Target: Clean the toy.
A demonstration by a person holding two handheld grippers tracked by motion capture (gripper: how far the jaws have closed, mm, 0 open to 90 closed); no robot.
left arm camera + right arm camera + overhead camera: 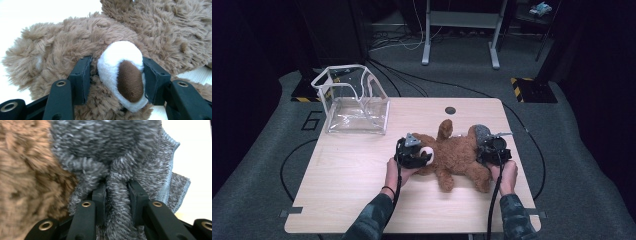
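Both forearms wear dark, mottled camouflage-pattern sleeves. A thin dark band circles the left wrist (387, 188). Left claw (424, 156): black body, grey three-cornered plate on top. Right claw (486, 146): black, round-bodied. A black cable trails from each toward the near edge. Up close, the black jaws carry brass-ringed screw holes.

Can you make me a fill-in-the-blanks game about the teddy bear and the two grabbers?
1. The left gripper is closed on the teddy bear's white ____.
2. The right gripper pinches a fold of fuzzy ____ cloth.
3. The see-through bag stands at the table's far ____ corner.

Missing words: snout; grey; left
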